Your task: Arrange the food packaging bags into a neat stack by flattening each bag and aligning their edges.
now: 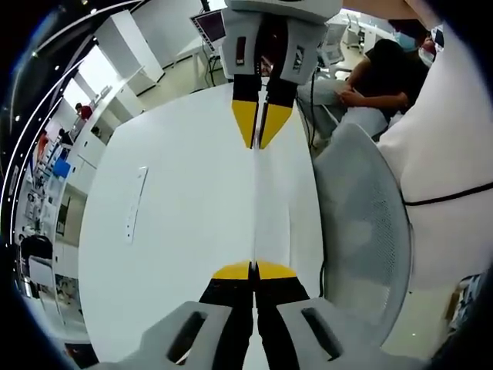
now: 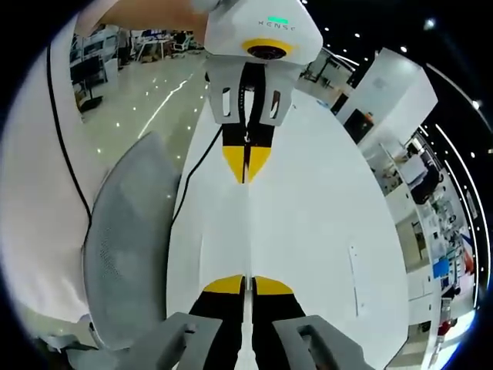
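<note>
1. Above the white table, the left tongs and the right tongs point straight at each other, tip facing tip, well apart.
2. Between them runs a thin white food packaging bag. It is seen almost edge-on as a narrow pale band with one sharp straight edge going from one pair of yellow tips to the other. It blends with the table top, so its far edge is hard to trace.
3. Left tongs: jaws pressed together, with no gap between the yellow tips, clenched on the near end of the bag.
4. Right tongs: jaws likewise closed tight, gripping the opposite end. In the right gripper view the same line runs from its own tips up to the left tongs.
5. The table top is broad and bare on the side away from the person. A slim white strip lies flat there, well apart from the bag.
6. On the other side, the table's rounded edge passes near the bag. Just beyond it stands a grey mesh chair, and next to that is the person's white clothing.
7. A black cable follows that table edge in the right gripper view.
8. Beyond the table's far end, a seated person and office furniture are well clear of the tongs.
</note>
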